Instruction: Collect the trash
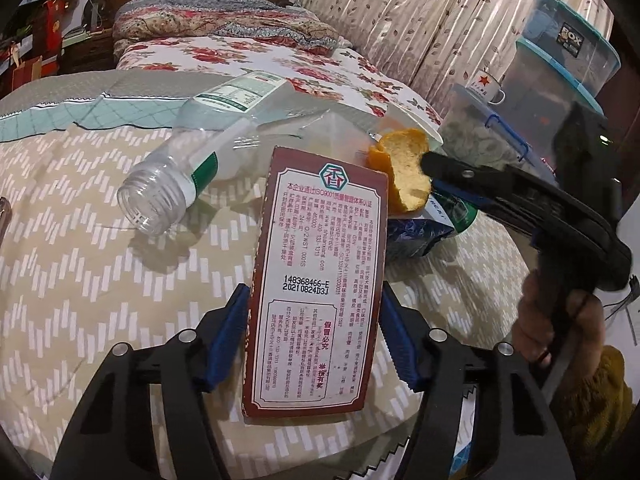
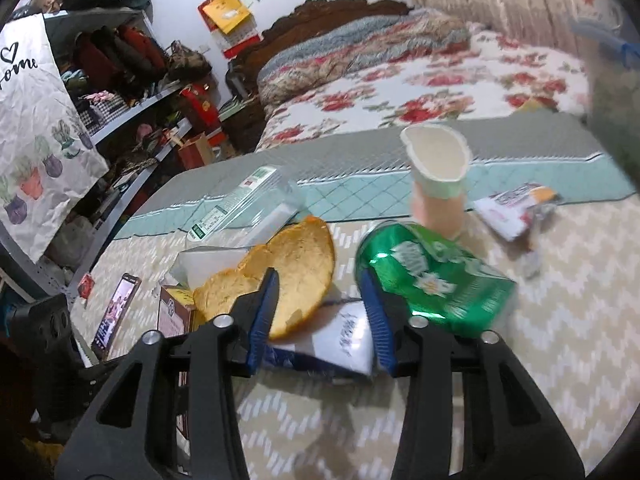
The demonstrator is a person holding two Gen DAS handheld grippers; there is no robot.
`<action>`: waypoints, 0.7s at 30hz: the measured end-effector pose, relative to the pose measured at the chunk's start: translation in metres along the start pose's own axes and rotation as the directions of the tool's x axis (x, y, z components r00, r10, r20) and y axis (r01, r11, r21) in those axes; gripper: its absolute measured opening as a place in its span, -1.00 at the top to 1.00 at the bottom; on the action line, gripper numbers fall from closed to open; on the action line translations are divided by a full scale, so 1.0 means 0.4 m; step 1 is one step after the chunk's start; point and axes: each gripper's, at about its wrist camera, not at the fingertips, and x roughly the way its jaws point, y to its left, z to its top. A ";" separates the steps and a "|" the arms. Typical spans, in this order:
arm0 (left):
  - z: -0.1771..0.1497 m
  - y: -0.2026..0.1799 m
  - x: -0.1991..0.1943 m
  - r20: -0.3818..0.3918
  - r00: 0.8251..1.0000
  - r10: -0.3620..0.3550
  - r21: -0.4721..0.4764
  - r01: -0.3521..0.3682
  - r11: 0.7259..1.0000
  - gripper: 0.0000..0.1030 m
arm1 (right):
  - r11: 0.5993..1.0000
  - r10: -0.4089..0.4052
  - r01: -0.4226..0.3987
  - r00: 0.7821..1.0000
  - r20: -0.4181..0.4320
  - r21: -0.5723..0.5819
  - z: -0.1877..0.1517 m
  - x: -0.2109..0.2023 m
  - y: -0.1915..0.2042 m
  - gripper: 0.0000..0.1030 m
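Bedroom clutter rings my view: a floral bed (image 1: 256,56) behind, curtains to the side, and a surface under a beige zigzag cloth (image 1: 80,240) strewn with trash. My left gripper (image 1: 312,336) angles down over a brown printed box (image 1: 316,280), which stands between its blue pads; they sit at the box's two long edges, though I cannot tell whether they press on it yet. A clear plastic bottle (image 1: 176,176) lies on its side just left of the box. From the left wrist view I see my right gripper (image 2: 320,316) reaching in from the right, a hand (image 1: 560,324) wrapped on its handle, tip at an orange peel (image 1: 404,168). In the right wrist view its jaws stand narrow, one pad against the peel, with a blue-and-white wrapper (image 2: 340,344) lying below the gap. A crushed green can (image 2: 432,276) rests just right of them, a paper cup (image 2: 438,176) beyond.
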 end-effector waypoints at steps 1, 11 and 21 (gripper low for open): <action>-0.001 0.000 -0.001 0.001 1.000 0.001 0.002 -0.001 1.000 -0.16 | 1.000 0.011 -0.011 1.000 -0.011 0.004 -0.002 0.010 -0.001 0.29; -0.007 0.014 -0.027 0.016 1.000 -0.003 -0.019 0.003 1.000 -0.15 | 0.999 0.027 -0.022 0.994 0.109 -0.041 -0.045 -0.075 0.069 0.79; -0.029 -0.031 -0.065 0.032 0.999 0.005 0.048 -0.007 0.999 -0.15 | 0.997 -0.036 0.030 0.997 0.074 0.075 -0.214 -0.182 -0.004 0.79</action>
